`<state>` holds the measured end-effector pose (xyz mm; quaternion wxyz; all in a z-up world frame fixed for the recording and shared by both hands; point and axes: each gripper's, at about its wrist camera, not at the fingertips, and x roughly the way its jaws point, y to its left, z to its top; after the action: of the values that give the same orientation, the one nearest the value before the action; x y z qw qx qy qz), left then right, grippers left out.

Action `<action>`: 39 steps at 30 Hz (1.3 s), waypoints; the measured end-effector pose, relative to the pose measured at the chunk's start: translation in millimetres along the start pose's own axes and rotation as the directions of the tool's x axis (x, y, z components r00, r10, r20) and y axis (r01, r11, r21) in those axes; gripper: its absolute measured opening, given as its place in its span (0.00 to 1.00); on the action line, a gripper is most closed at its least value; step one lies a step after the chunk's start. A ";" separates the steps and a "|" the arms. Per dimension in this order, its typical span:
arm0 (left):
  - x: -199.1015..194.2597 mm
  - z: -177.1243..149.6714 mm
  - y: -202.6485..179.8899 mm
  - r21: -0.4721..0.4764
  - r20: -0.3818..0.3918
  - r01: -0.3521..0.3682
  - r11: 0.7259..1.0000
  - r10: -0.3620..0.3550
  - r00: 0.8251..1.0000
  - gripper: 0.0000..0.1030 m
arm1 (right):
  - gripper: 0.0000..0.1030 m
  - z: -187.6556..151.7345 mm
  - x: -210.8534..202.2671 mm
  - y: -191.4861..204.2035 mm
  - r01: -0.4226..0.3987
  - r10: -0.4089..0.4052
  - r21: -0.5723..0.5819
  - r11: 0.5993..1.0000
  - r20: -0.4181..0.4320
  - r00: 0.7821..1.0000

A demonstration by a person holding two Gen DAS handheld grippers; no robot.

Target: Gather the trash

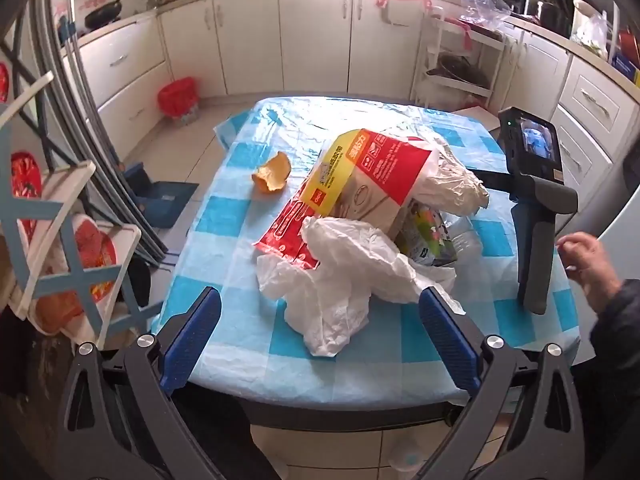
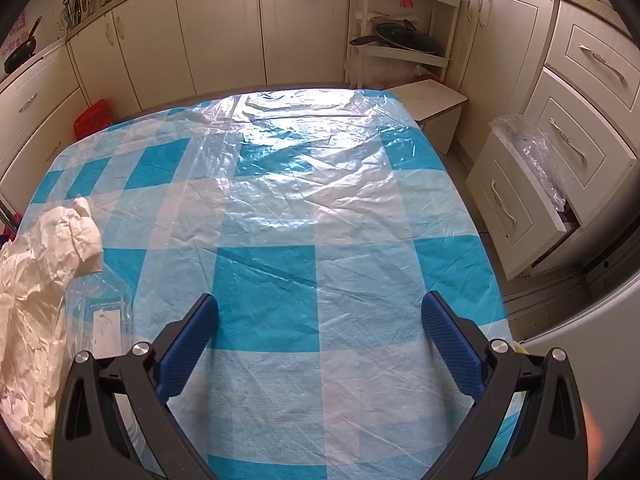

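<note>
Nothing collected yet, by look of it. Left gripper [image 1: 320,316] spread wide, empty; white plastic bag [image 1: 340,280] between its fingers, red-yellow package [image 1: 360,176] and orange peel [image 1: 272,176] beyond. Right gripper [image 2: 320,324] spread, empty, above bare tablecloth [image 2: 304,184]; crumpled bag at far left.

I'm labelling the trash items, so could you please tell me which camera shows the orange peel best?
The left wrist view: the orange peel lies in full sight on the checked tablecloth, left of the trash pile. The right wrist view does not show it.
</note>
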<state>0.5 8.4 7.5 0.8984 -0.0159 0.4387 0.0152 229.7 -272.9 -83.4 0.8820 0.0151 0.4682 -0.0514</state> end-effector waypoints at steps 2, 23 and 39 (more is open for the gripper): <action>-2.9 -3.0 3.4 -0.010 0.004 0.003 1.000 -0.003 1.000 0.92 | 0.94 -0.1 0.0 0.0 0.000 0.000 0.000 1.000 0.000 1.000; -59.5 -13.9 17.9 -0.007 0.094 0.016 1.000 -0.015 0.995 0.92 | 0.94 -25.9 -68.6 -30.4 0.080 -0.081 0.016 0.997 0.044 0.996; -118.7 -41.2 13.1 0.000 0.162 0.065 0.998 -0.064 0.985 0.92 | 0.94 -181.9 -314.8 3.9 -0.228 0.241 -0.081 0.970 0.402 0.883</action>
<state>-105.4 18.1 75.6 0.9310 -0.0311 0.3635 -0.0114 -95.0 -231.4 74.9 0.9602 0.0465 0.2686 0.0611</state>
